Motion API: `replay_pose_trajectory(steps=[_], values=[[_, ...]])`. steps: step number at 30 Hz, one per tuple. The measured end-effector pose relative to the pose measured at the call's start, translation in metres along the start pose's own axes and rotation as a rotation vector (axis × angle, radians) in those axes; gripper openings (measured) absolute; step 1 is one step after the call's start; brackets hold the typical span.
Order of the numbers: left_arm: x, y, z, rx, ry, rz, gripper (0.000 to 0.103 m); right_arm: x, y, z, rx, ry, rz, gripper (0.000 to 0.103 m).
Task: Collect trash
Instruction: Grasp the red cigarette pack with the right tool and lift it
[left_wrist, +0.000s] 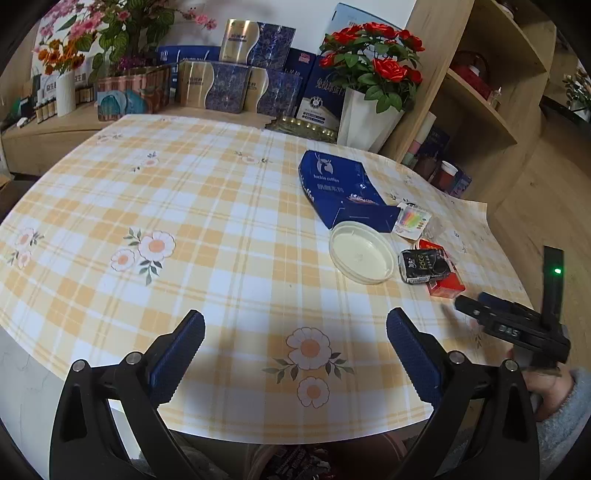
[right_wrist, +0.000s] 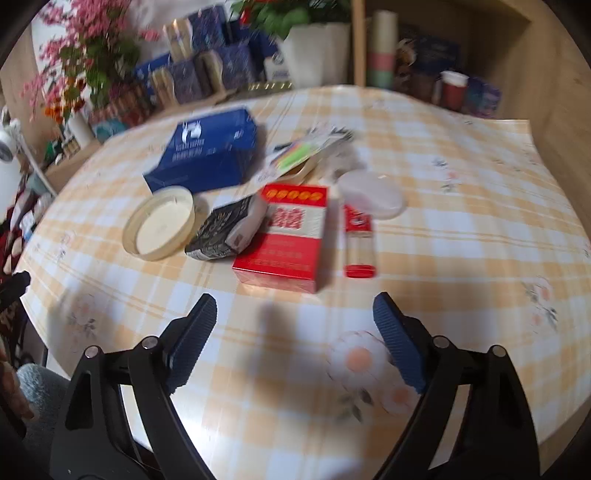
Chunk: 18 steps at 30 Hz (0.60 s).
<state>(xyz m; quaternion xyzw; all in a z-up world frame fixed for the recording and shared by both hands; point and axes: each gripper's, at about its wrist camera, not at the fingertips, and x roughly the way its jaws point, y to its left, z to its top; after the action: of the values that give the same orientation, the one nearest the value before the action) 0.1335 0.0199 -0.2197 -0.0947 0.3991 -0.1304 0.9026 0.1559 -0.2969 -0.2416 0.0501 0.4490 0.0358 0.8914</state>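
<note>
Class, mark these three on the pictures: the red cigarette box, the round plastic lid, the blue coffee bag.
red cigarette box (right_wrist: 286, 240), right wrist view, top face.
round plastic lid (right_wrist: 160, 223), right wrist view, inner face.
blue coffee bag (left_wrist: 341, 186), left wrist view, printed front.

The plastic tablecloth (right_wrist: 424, 155) is checked in pale orange and white, with printed daisies. Near its right edge lie a dark blue paper coffee bag (right_wrist: 207, 155), a cream round plastic lid (right_wrist: 160, 223), a red-and-white cardboard cigarette pack (right_wrist: 284, 240) and a crumpled black wrapper (right_wrist: 225, 232).
</note>
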Motion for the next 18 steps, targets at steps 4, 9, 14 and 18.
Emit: replay_pose_trajectory(steps=[4,9,14,18], values=[[0.003,0.002,-0.005,-0.007,0.015,0.002,0.096,0.019,0.009,0.014,-0.016,0.010,0.003,0.081],[0.006,0.004,-0.007,-0.003,0.024,-0.001,0.096,0.037,0.011,0.031,-0.014,0.064,-0.028,0.066],[0.009,0.004,-0.007,-0.008,0.037,-0.008,0.096,0.044,0.013,0.045,-0.030,0.067,-0.046,0.066],[0.014,-0.004,-0.002,0.010,0.046,-0.026,0.096,0.052,0.011,0.047,-0.030,0.085,-0.040,0.063]])
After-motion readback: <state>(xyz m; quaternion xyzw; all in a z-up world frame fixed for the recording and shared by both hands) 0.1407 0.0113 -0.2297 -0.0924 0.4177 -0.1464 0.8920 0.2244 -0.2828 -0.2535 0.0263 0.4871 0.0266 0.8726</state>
